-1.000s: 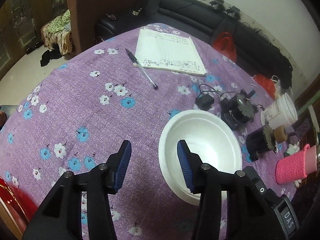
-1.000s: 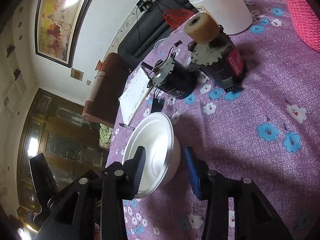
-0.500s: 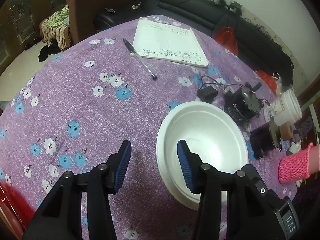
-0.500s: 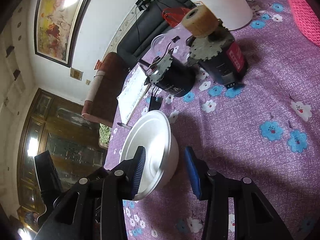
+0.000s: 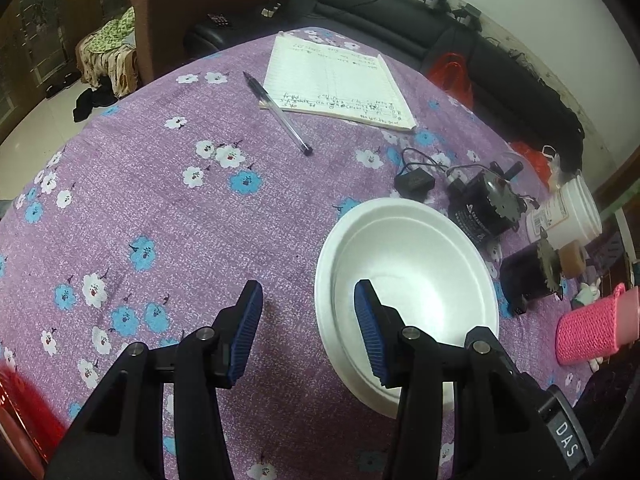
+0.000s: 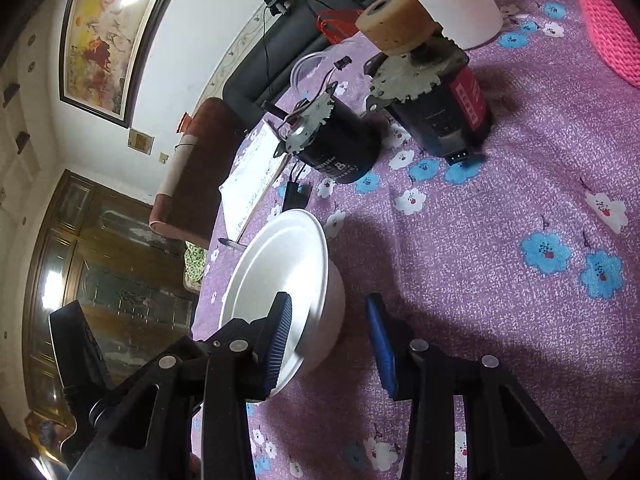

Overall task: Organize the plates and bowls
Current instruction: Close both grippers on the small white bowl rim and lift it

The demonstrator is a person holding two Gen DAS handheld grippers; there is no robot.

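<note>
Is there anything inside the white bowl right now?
The white bowl looks empty across its visible inside. The left gripper finger covers part of the near side, so that patch is hidden.

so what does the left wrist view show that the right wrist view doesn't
Only the left wrist view shows the whole pen, the open page of the notepad, and the left gripper with its jaws either side of the near rim of the white bowl.

Only the right wrist view shows the framed painting, the wooden cabinet doors, and the right gripper, whose jaws have just been closing, with the bowl's wall between them.

Both show the bowl, the purple flowered tablecloth, the two black motors, the white cup and the black sofa.
</note>
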